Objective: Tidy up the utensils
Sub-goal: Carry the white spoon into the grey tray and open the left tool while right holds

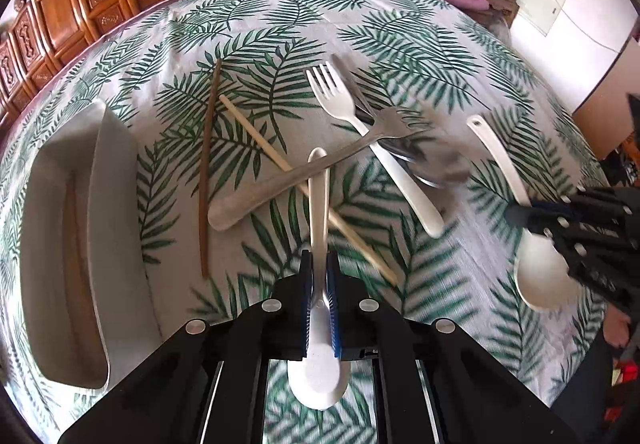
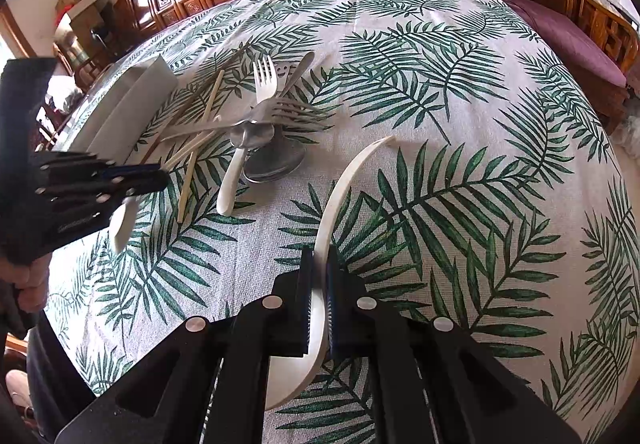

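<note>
My left gripper (image 1: 319,276) is clamped on a white spoon (image 1: 319,364), handle pointing toward the utensil pile. My right gripper (image 2: 319,276) is pinched shut on a second white spoon (image 2: 340,196), curved handle arcing forward. Metal fork (image 1: 304,172), white fork (image 1: 360,124) and chopsticks (image 1: 256,136) lie crossed beside the white tray (image 1: 60,244). I can read no writing.
</note>
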`<state>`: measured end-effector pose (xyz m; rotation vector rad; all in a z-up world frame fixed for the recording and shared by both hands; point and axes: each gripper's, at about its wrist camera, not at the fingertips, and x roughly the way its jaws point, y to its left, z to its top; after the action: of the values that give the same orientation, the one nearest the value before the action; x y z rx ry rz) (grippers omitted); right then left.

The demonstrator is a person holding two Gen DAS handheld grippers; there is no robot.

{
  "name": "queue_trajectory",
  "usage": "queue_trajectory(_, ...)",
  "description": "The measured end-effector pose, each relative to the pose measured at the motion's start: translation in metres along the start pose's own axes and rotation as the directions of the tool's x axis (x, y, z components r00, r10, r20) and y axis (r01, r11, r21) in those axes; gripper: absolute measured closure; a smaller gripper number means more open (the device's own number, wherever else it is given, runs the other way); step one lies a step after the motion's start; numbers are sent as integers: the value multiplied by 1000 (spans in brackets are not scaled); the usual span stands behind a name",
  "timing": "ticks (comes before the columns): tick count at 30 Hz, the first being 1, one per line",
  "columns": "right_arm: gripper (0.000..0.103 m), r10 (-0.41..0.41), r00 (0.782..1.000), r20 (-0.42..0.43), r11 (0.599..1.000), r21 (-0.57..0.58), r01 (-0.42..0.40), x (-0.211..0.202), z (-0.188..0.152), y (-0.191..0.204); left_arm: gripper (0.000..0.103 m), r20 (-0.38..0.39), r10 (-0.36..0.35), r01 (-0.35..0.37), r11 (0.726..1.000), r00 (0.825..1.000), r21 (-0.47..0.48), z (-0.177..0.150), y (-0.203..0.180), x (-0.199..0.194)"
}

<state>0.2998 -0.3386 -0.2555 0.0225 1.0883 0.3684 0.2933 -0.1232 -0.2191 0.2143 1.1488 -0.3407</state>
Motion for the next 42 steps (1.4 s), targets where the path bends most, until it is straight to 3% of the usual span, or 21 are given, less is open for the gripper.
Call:
queue_trajectory(7,95,-5,1000,-2,1000,-6,5,0,0,1,97,27,-15,16,1000,1000,-16,-17,3,-27)
queue_trajectory(24,96,-8,1000,-2,1000,-24,8,-3,-2,6,97,214,65,-51,996,975,-71,22,26,-103)
queue_trajectory(33,99,9,999,48,996,-91,-4,-26,6,27,97,254,71,-52,996,965,-78,16,38,-118)
queue_trajectory(42,99,54,993,101,990,-134,-40,-50,24,53,97,280,84,-53,992,956,-115,3,75,-124)
